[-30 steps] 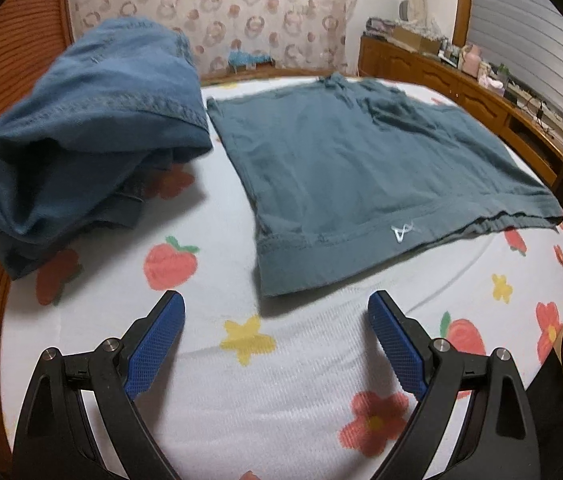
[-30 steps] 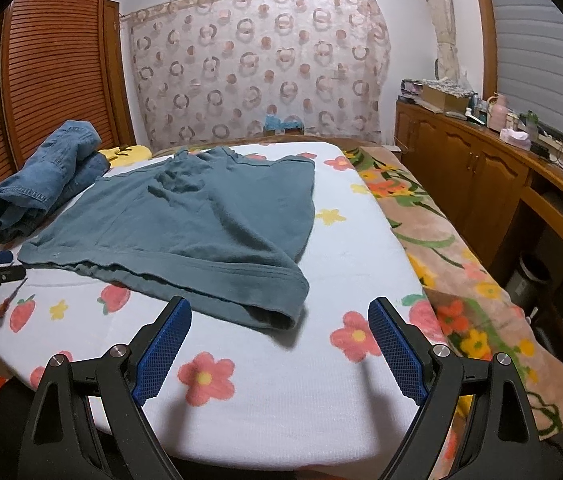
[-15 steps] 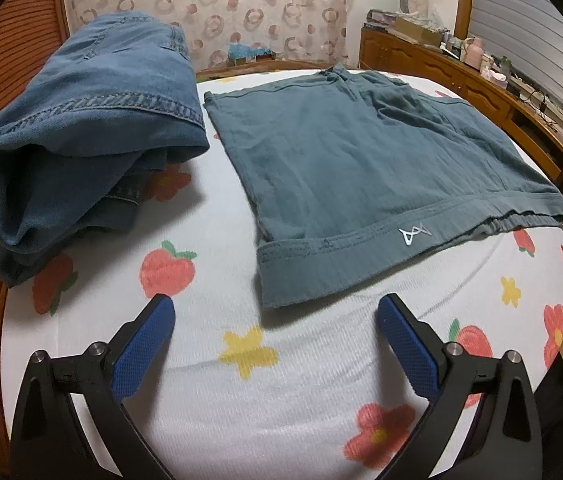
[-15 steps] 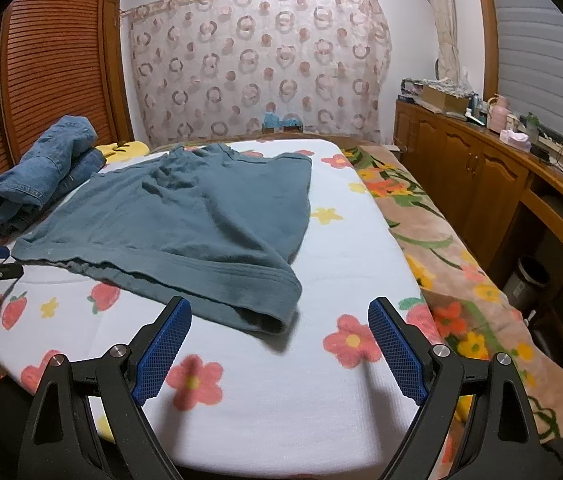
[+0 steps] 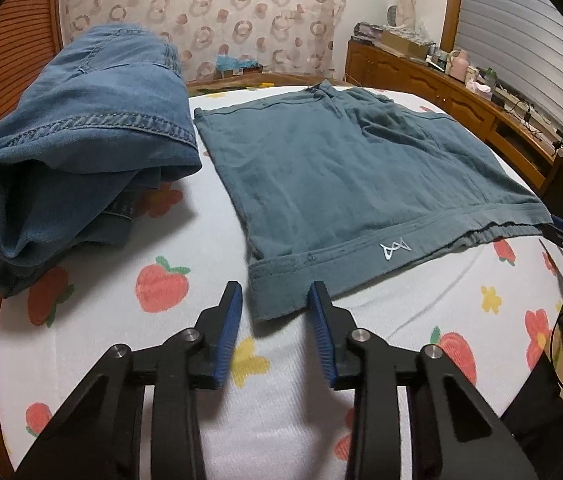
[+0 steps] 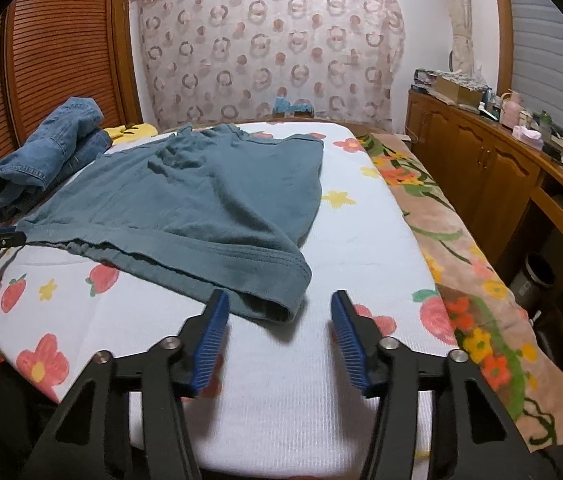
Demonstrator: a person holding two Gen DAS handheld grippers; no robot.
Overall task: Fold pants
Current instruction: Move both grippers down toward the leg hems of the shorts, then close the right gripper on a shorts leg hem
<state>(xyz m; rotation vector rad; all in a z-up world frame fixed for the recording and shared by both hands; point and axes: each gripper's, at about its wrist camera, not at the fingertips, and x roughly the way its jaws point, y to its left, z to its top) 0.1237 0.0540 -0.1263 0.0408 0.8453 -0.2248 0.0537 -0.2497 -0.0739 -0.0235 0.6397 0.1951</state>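
Denim jeans [image 5: 77,148], heavy twill with stitched seams, lie bunched at the bed's left edge. Just beside them the teal pants [image 5: 361,176], soft knit with a ribbed hem band, lie flat on the white flower-printed bed sheet [image 5: 185,240]. The left claw [image 5: 275,304] is spread, its blue ridged pads flanking the near-left hem corner. The right claw [image 6: 279,314] is spread at the near-right corner. Bare sheet borders the hem's near edge.

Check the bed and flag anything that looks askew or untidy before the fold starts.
The teal shorts lie mostly flat, but the fabric near their far edge is rumpled and the near right corner humps up. The blue jeans beside them are a loose bundle, not a neat fold.
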